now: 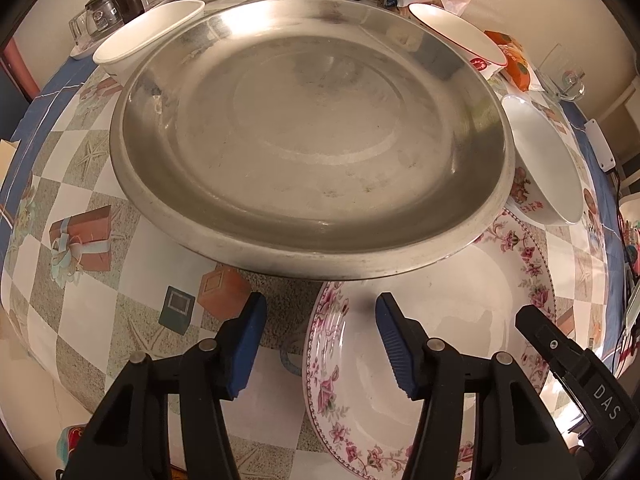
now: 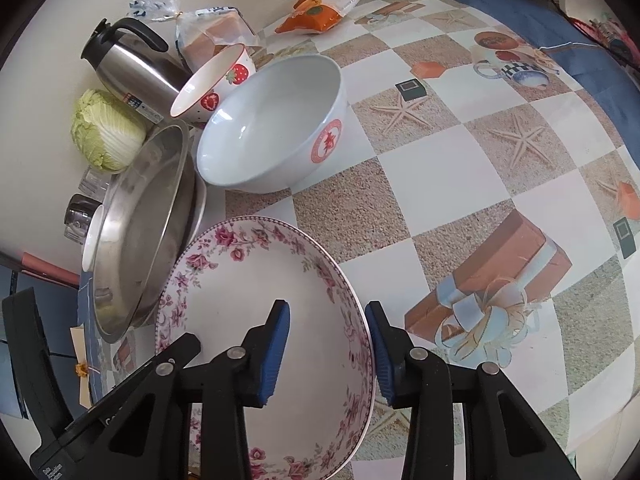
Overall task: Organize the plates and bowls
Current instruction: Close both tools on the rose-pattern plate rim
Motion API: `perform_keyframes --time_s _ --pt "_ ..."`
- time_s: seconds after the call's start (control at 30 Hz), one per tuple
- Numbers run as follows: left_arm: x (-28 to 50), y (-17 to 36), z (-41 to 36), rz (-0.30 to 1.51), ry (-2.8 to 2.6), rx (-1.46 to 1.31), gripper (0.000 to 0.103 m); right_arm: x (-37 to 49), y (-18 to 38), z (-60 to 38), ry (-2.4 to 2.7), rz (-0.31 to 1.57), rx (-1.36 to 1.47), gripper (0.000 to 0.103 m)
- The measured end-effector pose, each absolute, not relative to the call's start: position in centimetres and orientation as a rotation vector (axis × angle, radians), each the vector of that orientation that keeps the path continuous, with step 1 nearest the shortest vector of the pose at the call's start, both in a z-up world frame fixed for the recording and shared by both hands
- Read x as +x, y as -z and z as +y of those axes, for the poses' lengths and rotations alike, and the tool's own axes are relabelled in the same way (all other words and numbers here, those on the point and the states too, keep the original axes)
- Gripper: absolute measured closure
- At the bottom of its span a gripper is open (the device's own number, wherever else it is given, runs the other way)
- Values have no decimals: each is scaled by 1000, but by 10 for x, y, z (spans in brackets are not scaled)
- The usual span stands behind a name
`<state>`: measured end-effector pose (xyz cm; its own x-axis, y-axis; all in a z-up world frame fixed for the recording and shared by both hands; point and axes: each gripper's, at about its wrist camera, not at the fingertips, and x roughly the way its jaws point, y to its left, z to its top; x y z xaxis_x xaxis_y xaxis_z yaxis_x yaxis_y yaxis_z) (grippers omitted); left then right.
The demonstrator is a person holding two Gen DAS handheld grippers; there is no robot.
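Observation:
A large steel plate (image 1: 312, 140) fills the left wrist view; its near edge overlaps the floral plate (image 1: 448, 344). My left gripper (image 1: 320, 312) is open just before the steel plate's rim, its left finger over the tablecloth and its right over the floral plate's left rim. In the right wrist view my right gripper (image 2: 328, 316) is open, its jaws on either side of the floral plate's (image 2: 248, 304) right rim. A big white bowl with a red emblem (image 2: 272, 128), a strawberry bowl (image 2: 216, 84) and the steel plate (image 2: 140, 224) lie beyond. Another white bowl (image 1: 148, 36) sits at the far left.
A steel kettle (image 2: 132, 68), a cabbage (image 2: 108, 136), bagged bread (image 2: 216, 32), an orange snack packet (image 2: 320, 12) and glassware (image 1: 108, 12) line the wall. The patterned tablecloth (image 2: 480, 168) stretches to the right. The other gripper's black body (image 1: 576, 376) is at the lower right of the left wrist view.

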<state>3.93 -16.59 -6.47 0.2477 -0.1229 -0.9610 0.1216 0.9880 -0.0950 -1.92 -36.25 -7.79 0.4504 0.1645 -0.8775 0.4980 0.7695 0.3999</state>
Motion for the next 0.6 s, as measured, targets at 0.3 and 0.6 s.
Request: perform_keyframes --time_s 0.3,0.6 --pt "40 68 -163 1302 196 -31 45 -8 81 -356 221 1123 671 60" --pt "45 69 -157 1307 208 -53 55 -4 82 -351 225 1149 647 63"
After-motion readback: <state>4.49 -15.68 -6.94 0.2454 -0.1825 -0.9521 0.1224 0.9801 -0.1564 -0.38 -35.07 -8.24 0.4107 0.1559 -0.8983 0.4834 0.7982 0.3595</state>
